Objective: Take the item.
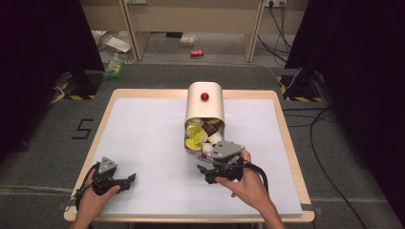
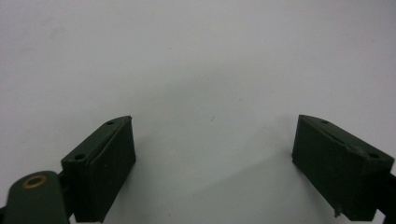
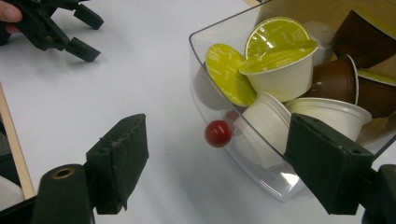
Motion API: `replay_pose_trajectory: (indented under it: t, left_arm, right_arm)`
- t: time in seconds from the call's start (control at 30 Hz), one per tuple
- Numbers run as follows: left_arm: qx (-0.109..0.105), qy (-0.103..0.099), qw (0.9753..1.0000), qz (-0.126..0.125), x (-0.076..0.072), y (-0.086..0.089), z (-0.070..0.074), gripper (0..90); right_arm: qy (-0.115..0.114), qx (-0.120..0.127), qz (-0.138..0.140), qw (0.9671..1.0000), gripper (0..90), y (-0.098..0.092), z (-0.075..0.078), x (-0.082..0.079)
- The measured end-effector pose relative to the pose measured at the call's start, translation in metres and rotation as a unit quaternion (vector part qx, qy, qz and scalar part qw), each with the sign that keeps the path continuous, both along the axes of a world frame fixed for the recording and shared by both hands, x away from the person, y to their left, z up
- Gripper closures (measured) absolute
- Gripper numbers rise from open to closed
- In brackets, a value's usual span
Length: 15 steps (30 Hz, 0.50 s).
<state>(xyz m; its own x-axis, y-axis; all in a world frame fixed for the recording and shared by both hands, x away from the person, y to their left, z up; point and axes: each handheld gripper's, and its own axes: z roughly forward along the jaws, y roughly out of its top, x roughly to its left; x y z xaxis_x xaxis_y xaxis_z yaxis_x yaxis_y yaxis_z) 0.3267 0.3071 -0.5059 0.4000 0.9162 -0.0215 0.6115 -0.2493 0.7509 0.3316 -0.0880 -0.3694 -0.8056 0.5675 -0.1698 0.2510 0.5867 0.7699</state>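
Container: the cream dispenser (image 1: 205,102) lies mid-bench, long axis far edge to near edge, its clear drawer (image 3: 219,135) of capsules (image 3: 280,60) opening toward the near edge.
Right gripper (image 1: 210,161): at the drawer's red knob (image 3: 218,133), jaws apart, hand level.
Left gripper (image 1: 122,181): jaws apart, near-left corner, pointing right.

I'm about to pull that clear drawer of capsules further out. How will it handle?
The clear drawer looks thin and smooth, so it probably slides easily on the white table. The loosely piled capsules look light and may shift or spill. Its red knob, between the open right tongs, seems the safest grip.
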Motion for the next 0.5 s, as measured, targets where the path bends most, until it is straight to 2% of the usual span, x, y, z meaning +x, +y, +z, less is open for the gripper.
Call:
replay_pose_trajectory:
  t: [0.5]
  left_arm:
    - [0.000,0.000,1.0000,0.000,0.0000,0.0000,0.0000,12.4]
  right_arm:
    - [0.005,-0.006,0.005,1.0000,23.0,-0.0004,-0.0031,-0.0082]
